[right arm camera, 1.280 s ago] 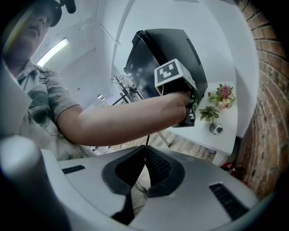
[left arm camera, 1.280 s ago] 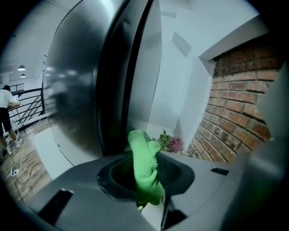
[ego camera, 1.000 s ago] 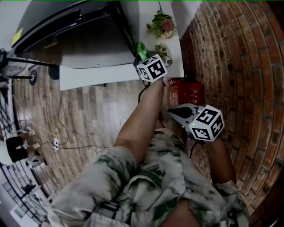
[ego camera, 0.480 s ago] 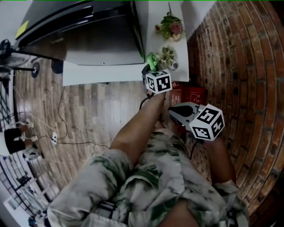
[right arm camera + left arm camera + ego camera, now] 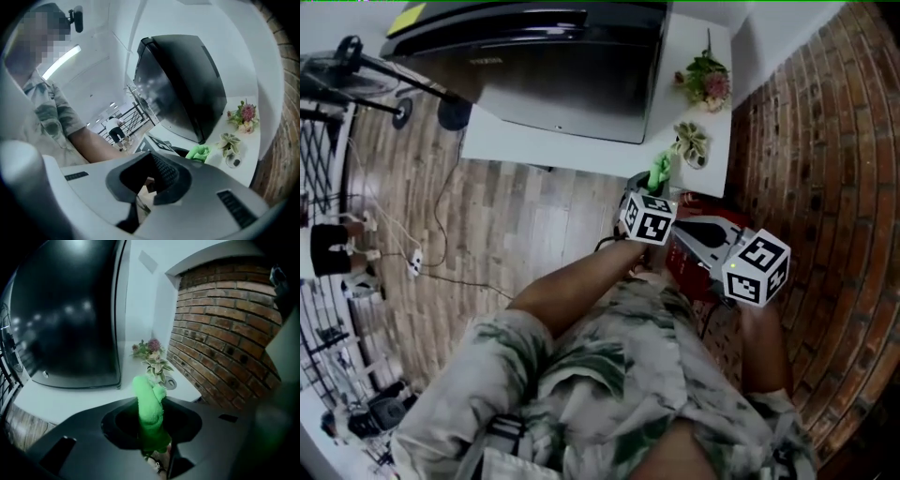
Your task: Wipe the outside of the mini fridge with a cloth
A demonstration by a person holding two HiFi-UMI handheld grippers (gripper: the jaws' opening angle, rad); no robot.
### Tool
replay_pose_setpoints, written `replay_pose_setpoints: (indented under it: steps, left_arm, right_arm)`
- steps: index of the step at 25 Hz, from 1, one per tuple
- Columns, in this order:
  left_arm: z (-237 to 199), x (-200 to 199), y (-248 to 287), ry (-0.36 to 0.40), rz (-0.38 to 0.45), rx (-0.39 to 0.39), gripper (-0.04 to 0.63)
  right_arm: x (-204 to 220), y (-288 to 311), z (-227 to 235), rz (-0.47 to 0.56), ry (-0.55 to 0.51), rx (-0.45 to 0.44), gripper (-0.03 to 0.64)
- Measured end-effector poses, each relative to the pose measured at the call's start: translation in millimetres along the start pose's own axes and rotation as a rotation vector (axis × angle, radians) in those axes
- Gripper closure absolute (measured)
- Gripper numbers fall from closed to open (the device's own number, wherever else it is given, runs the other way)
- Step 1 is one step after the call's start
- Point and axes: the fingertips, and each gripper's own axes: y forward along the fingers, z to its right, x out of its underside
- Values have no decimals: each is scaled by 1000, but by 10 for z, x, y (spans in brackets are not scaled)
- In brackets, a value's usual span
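Observation:
The black mini fridge (image 5: 562,56) stands on a white platform (image 5: 534,148) at the top of the head view. My left gripper (image 5: 654,192) is shut on a bright green cloth (image 5: 660,172), held just off the platform's front right corner and apart from the fridge. In the left gripper view the cloth (image 5: 149,408) sticks up out of my left gripper (image 5: 151,427), with the fridge (image 5: 65,315) to the left. My right gripper (image 5: 689,230) is shut and holds nothing, just right of the left one. From the right gripper (image 5: 149,180) I see the fridge (image 5: 183,84) and the cloth (image 5: 199,152).
Pink flowers (image 5: 705,82) and a small leafy plant (image 5: 692,141) sit on the platform to the right of the fridge. A red box (image 5: 694,258) lies on the floor under my grippers. A brick wall (image 5: 825,141) runs along the right. Cables and a power strip (image 5: 414,267) lie at the left.
The head view has swung, so the fridge now sits further right. My left gripper with the cloth has come off the platform's edge toward the red box. The right gripper has barely moved.

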Motion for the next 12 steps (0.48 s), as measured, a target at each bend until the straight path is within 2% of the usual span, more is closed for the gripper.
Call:
replay_pose_setpoints:
  steps: [3, 5, 12]
  left_arm:
    - [-128, -8, -181, 10, 26, 25, 476]
    - [-209, -36, -347, 14, 46, 45, 476]
    - [-478, -224, -954, 59, 121, 104, 476]
  right_arm:
    - [-209, 5, -137, 11, -80, -26, 595]
    - [-334, 12, -125, 29, -113, -8, 595]
    - [-553, 144, 24, 71, -132, 28, 595]
